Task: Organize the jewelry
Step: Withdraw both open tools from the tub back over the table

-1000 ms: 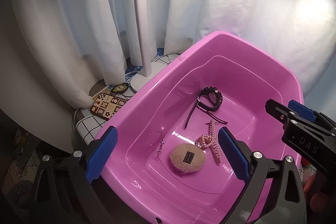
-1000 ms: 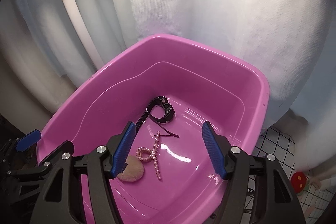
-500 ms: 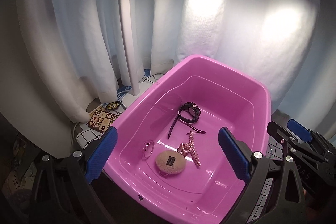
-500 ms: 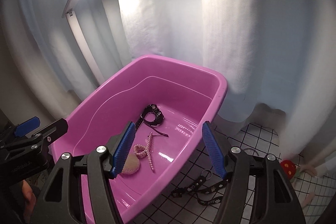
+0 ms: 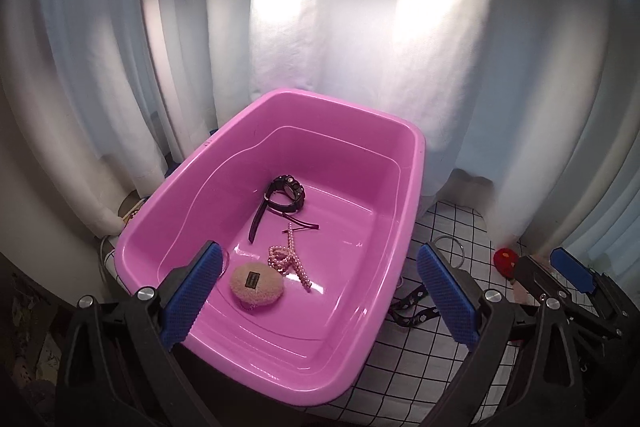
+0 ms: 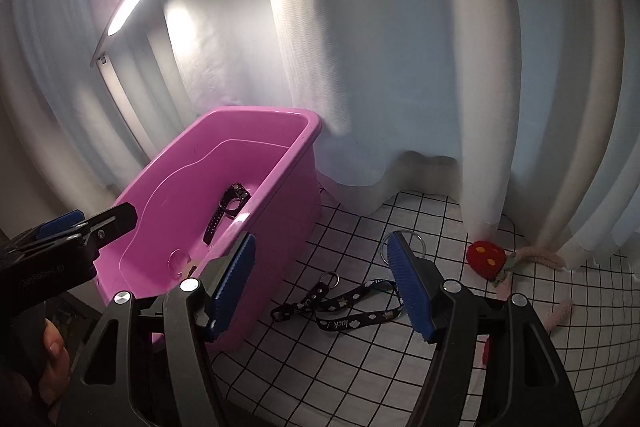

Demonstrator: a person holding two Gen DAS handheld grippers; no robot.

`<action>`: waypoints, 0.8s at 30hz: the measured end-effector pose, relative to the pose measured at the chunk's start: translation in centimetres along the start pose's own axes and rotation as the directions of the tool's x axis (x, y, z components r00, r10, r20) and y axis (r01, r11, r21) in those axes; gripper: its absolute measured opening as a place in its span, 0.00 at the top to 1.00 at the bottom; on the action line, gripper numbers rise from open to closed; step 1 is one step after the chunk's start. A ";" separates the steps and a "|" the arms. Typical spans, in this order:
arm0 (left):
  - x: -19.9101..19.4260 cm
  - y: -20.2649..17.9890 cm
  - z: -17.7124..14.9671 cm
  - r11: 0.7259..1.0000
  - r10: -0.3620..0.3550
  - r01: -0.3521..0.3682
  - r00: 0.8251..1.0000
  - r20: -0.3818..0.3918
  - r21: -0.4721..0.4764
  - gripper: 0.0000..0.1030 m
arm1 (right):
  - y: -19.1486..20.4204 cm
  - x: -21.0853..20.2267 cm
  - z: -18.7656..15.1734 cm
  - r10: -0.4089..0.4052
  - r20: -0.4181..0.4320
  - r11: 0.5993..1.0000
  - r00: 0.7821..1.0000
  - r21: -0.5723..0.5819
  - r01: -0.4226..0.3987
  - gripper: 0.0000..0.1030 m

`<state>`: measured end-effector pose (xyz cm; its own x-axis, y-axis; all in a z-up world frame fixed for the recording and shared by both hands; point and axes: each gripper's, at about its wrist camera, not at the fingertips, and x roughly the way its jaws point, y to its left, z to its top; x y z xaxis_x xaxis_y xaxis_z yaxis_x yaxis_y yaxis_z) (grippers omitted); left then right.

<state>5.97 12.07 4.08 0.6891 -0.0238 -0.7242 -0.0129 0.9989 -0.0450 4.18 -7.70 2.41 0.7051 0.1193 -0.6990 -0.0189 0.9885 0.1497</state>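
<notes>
A pink plastic tub point(image 5: 416, 163) holds a black watch point(image 5: 286, 189), a pink pearl strand point(image 5: 290, 257), a fuzzy beige round piece point(image 5: 256, 285) and a thin ring by its left wall. My left gripper point(image 5: 320, 291) is open and empty above the tub's near edge. My right gripper point(image 6: 320, 283) is open and empty over the checked cloth right of the tub point(image 6: 280, 163). Below it lie a black printed lanyard point(image 6: 352, 303) and a metal ring point(image 6: 416, 239). The watch point(image 6: 232, 199) shows in the right wrist view too.
A red strawberry charm point(image 6: 486, 261) with a pink cord lies at the curtain's foot on the right. White curtains close off the back. A desk lamp point(image 6: 120, 67) stands behind the tub on the left. The checked cloth point(image 6: 360, 367) covers the table.
Both grippers have pulled back and up from the tub. The right one has swung right, so the cloth, lanyard, ring and strawberry charm have come into view. Both stayed open and empty.
</notes>
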 end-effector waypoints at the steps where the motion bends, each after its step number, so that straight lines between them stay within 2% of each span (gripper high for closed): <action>1: 0.0 -0.6 -0.2 1.000 -0.007 0.007 1.000 -0.004 0.012 0.07 | -0.7 -0.4 -0.4 -0.013 0.000 1.000 1.000 0.009 0.013 0.36; 12: -0.3 -6.2 -2.2 0.990 -0.065 0.068 0.997 -0.035 0.121 0.07 | -6.2 -3.9 -4.6 -0.114 -0.030 0.990 0.993 0.085 0.116 0.36; 24: -0.1 -10.9 -4.3 0.974 -0.116 0.129 0.990 -0.076 0.187 0.07 | -9.6 -7.2 -6.5 -0.178 -0.016 0.976 0.984 0.128 0.178 0.36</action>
<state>2.90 1.01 1.72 0.6290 -0.1428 -0.7642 0.2113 0.9774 -0.0087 -5.36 -17.50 1.47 0.6859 -0.0567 -0.7254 0.1981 0.9739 0.1112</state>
